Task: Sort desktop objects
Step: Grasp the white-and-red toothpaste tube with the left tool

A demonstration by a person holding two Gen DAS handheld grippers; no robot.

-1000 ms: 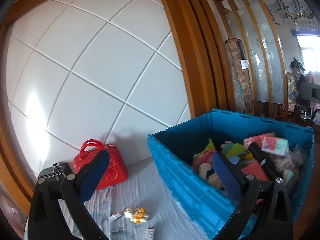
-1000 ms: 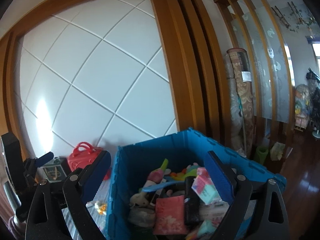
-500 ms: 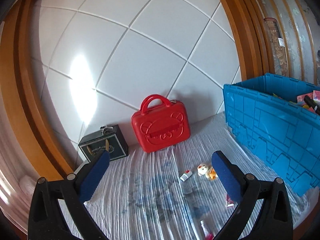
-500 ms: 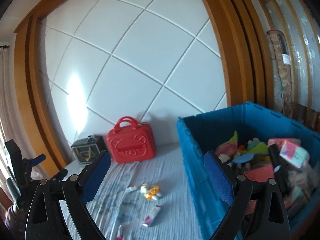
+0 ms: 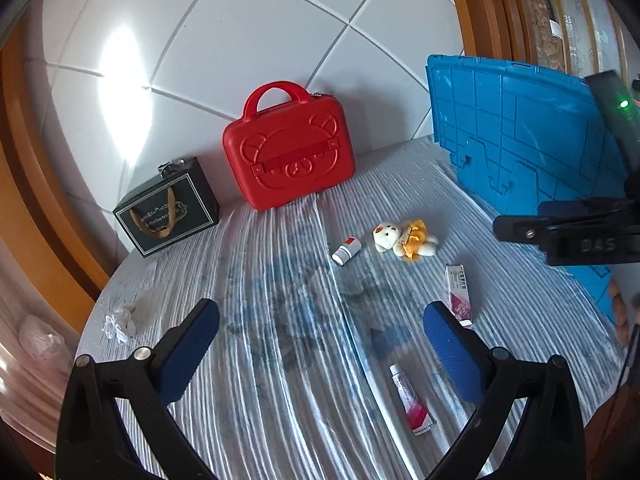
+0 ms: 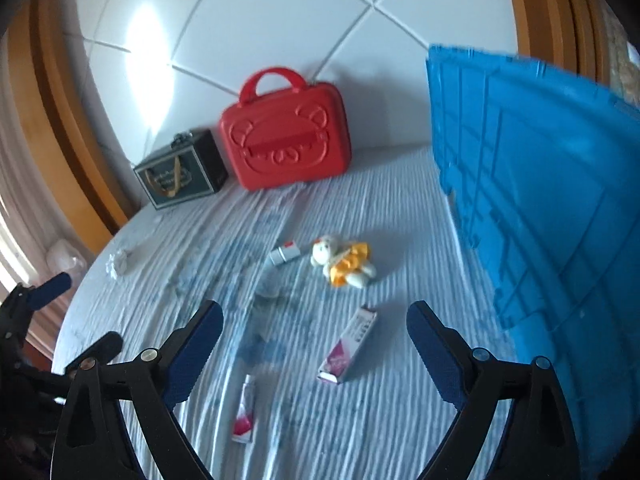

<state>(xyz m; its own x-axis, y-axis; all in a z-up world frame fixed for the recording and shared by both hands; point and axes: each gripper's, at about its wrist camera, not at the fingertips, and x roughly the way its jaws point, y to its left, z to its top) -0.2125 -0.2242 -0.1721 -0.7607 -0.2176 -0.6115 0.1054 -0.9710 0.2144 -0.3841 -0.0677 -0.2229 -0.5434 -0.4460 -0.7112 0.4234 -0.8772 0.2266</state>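
Observation:
On the grey-blue striped tablecloth (image 5: pixel 280 360) lie a small plush bear in a yellow dress (image 5: pixel 404 238) (image 6: pixel 344 262), a small white bottle (image 5: pixel 346 251) (image 6: pixel 284 254), a pink-and-white carton (image 5: pixel 458 294) (image 6: pixel 348 346) and a pink-tipped tube (image 5: pixel 410 398) (image 6: pixel 245 412). My left gripper (image 5: pixel 320 344) is open and empty above the cloth, the tube below its right finger. My right gripper (image 6: pixel 316 344) is open and empty, the carton between its fingers below.
A red bear-faced case (image 5: pixel 288 152) (image 6: pixel 286 140) and a dark gift box (image 5: pixel 168 208) (image 6: pixel 182 170) stand against the white tiled wall. A big blue crate (image 5: pixel 528 140) (image 6: pixel 552 200) stands at the right. Crumpled white paper (image 5: pixel 118 322) lies at the left edge.
Both grippers have swung left and tilted down from the crate's contents to the cloth with the small objects. Both stayed open.

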